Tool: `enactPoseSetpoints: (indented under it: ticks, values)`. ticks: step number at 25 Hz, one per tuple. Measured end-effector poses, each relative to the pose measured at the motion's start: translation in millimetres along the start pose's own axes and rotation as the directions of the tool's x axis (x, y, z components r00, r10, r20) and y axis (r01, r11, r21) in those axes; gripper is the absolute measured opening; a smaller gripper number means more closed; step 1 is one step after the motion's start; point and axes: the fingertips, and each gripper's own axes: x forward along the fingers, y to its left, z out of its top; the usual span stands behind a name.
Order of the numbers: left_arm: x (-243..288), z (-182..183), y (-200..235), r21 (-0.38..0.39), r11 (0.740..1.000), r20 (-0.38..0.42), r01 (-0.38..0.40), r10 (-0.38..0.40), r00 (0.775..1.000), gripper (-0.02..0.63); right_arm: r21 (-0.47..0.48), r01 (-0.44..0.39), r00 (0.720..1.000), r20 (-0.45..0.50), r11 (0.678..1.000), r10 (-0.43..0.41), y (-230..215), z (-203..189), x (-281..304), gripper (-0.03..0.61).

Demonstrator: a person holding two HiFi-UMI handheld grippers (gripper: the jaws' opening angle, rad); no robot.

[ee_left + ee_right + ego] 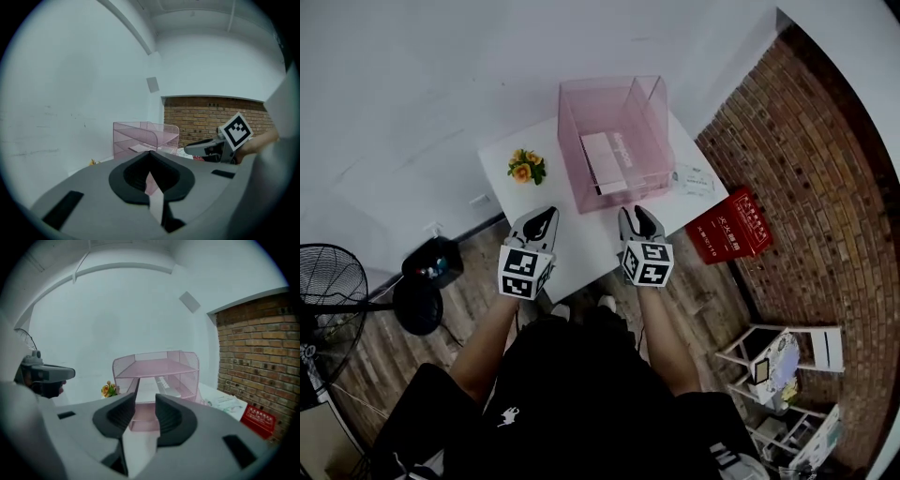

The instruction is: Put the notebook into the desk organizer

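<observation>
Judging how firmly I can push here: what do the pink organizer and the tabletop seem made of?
Organizer: probably pink-coated metal mesh, matte; its walls show a fine see-through grid. Tabletop: smooth white, likely laminate or painted board; no grain shows, so uncertain.

White table [581, 253], small, square-cornered. On it: pink mesh organizer [581, 183] toward the back; bunch of orange flowers [526, 167] just left of it; printed paper [694, 180] just right, at the table's edge.
</observation>
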Motion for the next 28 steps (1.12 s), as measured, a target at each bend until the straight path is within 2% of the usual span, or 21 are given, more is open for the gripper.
enactPoseSetpoints:
  ticks: [4,7,17,28]
  values:
    - [-2,9,-11,0.024,1.000,0.024,0.010,-0.010,1.000,0.003,0.007,-0.013,0.999,0.047,1.000,0.013,2,15,-25,0.049]
    - [-6,15,-17,0.037,0.999,0.046,-0.016,0.014,0.999,0.003,0.011,-0.048,0.996,0.077,0.999,0.047,3,26,-39,0.002]
    - [-32,28,-60,0.011,0.993,0.074,-0.118,0.117,0.990,0.003,-0.048,-0.178,0.972,0.148,0.983,0.183,-1,58,-98,0.002]
    - [-74,32,-123,0.006,0.977,0.100,-0.215,0.213,0.972,0.003,-0.059,-0.245,0.952,0.173,0.968,0.251,-25,47,-165,0.002]
